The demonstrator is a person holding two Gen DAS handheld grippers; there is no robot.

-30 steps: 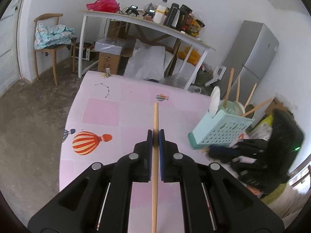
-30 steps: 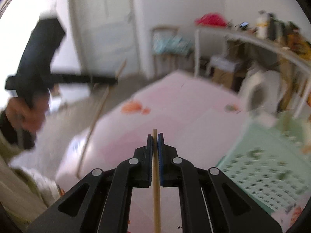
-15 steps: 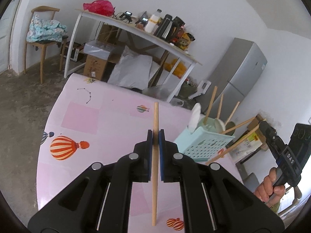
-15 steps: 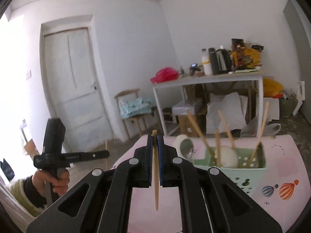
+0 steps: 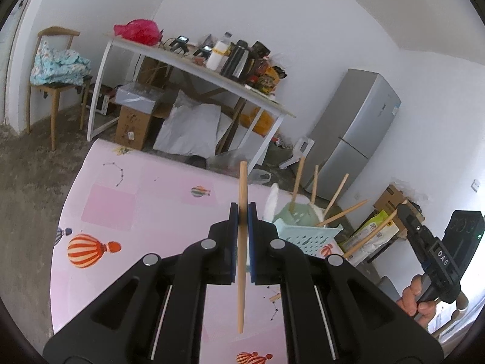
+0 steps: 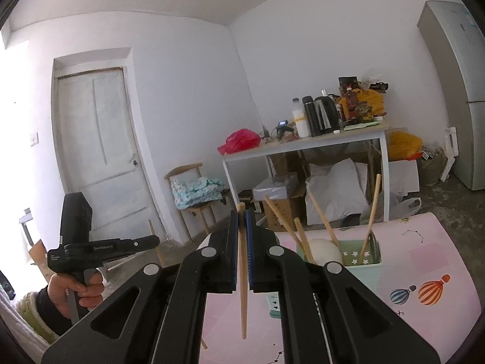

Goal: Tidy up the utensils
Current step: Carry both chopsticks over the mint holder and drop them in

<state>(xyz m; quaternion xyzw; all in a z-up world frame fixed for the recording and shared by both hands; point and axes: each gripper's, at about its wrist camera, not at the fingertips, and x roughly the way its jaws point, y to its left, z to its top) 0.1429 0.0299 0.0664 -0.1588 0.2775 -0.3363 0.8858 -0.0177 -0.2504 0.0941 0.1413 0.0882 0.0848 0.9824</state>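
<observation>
Fingers (image 5: 233, 233) of both grippers each pinch a wooden stick (image 5: 241, 242).
Sticks are probably headed for the green basket (image 6: 360, 261) on the desk (image 5: 145, 212).

You can read "DAS" on the right gripper (image 5: 403, 209). The left gripper (image 6: 156, 239) bears small white lettering, too blurred to read.

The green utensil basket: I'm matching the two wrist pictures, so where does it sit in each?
Left wrist view: the basket sits right of centre, just past the left gripper.
Right wrist view: the basket sits right of centre, on the pink table.
Shared landmark: the red bag on the white side table.
</observation>
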